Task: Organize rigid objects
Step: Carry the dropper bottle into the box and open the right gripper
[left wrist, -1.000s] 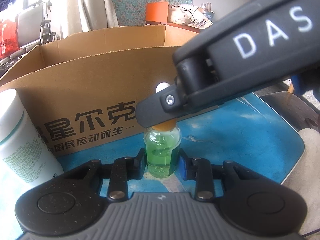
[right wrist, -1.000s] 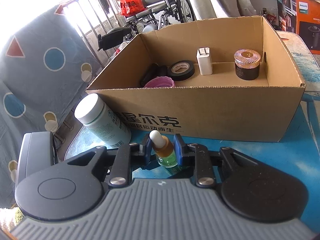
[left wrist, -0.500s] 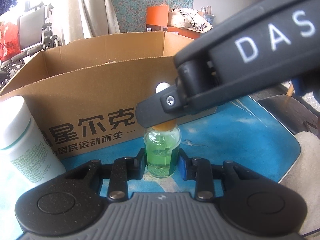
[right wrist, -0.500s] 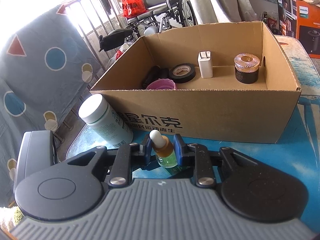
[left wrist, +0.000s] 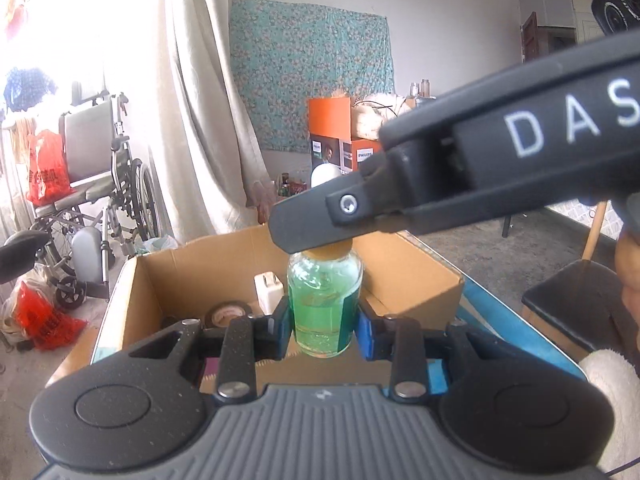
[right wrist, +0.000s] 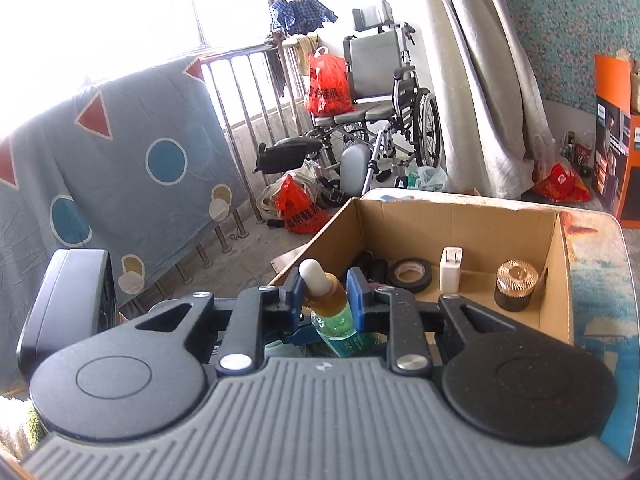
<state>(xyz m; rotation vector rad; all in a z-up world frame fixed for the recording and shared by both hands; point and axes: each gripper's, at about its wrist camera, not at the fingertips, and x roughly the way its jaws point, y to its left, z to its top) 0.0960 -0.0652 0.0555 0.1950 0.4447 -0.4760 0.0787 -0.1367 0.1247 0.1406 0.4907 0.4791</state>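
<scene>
Bright, cluttered room, wheelchair by the curtain. Blue tabletop, open corrugated cardboard box. Above it, left gripper clamps the glass dropper bottle's green body; right gripper pinches its amber neck.

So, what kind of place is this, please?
Most likely a lived-in room of a home, used partly for storage: a wheelchair stands by a curtain, and a patterned bedsheet hangs over a railing.
</scene>
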